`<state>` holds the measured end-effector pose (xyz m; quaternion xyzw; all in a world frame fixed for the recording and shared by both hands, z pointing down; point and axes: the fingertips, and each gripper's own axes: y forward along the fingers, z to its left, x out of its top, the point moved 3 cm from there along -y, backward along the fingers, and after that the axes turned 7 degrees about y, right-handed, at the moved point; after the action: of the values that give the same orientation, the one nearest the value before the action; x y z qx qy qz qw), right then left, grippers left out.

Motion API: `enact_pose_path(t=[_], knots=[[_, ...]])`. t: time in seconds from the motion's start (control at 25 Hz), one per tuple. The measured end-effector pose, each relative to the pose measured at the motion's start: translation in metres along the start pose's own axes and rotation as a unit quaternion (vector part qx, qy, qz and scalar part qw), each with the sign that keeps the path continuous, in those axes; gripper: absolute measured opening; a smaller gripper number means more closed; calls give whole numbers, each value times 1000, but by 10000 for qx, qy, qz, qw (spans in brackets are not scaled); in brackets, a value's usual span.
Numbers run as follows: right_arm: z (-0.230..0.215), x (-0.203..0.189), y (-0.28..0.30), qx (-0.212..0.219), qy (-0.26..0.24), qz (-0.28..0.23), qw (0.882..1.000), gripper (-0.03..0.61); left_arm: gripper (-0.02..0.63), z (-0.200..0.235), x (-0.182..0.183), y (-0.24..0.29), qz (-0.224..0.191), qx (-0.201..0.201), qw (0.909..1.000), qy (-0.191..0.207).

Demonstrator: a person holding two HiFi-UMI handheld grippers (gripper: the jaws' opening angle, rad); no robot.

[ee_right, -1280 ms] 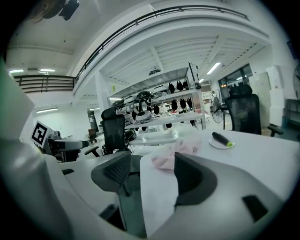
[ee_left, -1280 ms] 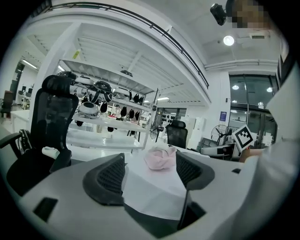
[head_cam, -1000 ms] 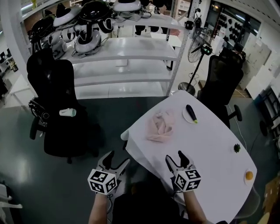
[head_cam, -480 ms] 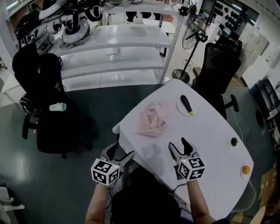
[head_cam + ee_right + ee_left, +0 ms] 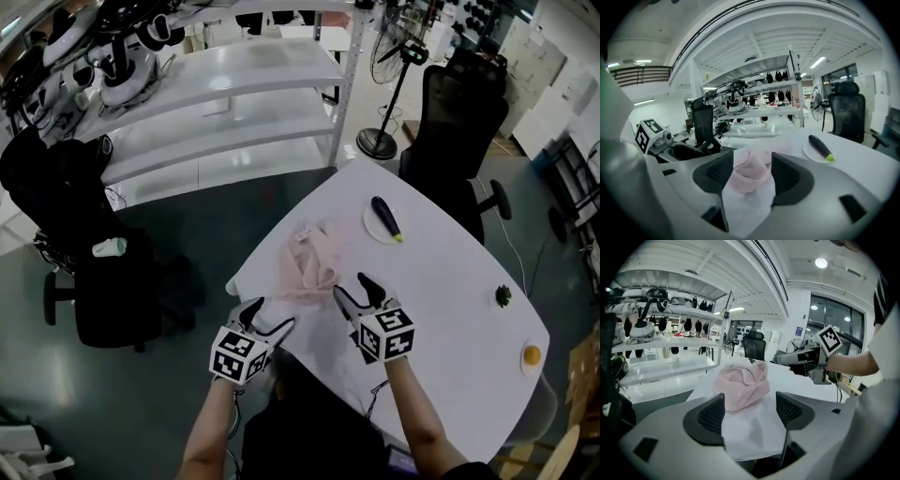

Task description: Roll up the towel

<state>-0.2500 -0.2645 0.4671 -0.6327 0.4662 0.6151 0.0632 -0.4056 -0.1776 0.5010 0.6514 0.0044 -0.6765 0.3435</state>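
We are holding the fingers [image 5: 710,414] of the left gripper [image 5: 270,317] spread apart, gripping nothing. Just ahead of their tips, framed between them, the towel [image 5: 307,267] is lying as a crumpled pink heap near the corner of the tabletop [image 5: 441,309] closest to us. The fingers [image 5: 786,177] of the right gripper [image 5: 356,291] are likewise released and empty, though they have just been closing a little. The same towel is showing ahead through their gap, with neither pad pressing on it.

We are judging that both grippers are sitting low and side by side at the towel's near edge for a reason. The left one is at the tabletop's rim and the right one just beside the cloth's right flank, because a bunched towel has to be spread flat before rolling, and that takes two grips. The rolling itself is not yet begun.

Farther out beyond the right fingers, well apart from the towel, a dark vegetable [image 5: 385,218] with a green tip is resting on a small plate [image 5: 368,223]. Far to the right of both grippers, a small green thing [image 5: 503,295] and a small orange thing [image 5: 532,354] are sitting on the tabletop, too small to name.

We cannot tell whether any fingertip is touching cloth. The towel's corners and hems are buried in its folds.
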Motion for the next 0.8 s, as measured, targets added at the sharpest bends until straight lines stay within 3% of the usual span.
enact_pose_path(t=[0.28,0.36,0.44,0.52,0.64,0.8], knots=[[4,-9,36,672,89,231,9974,236,360,-1,-10,50,615,-116,9971,443],[2,-10,42,787,175,241,9965,204,355,2,-12,60,758,-68,9954,586],[-1,-12,46,866,215,247,9957,139,272,4,-12,66,871,5,9937,698],[-5,-14,48,911,247,254,9952,113,163,6,-13,68,975,64,9920,796],[-13,-16,45,886,316,247,9953,70,52,7,-13,65,1067,80,9896,962],[-27,-14,36,667,405,106,9969,60,34,11,-5,58,1034,93,9876,1181]])
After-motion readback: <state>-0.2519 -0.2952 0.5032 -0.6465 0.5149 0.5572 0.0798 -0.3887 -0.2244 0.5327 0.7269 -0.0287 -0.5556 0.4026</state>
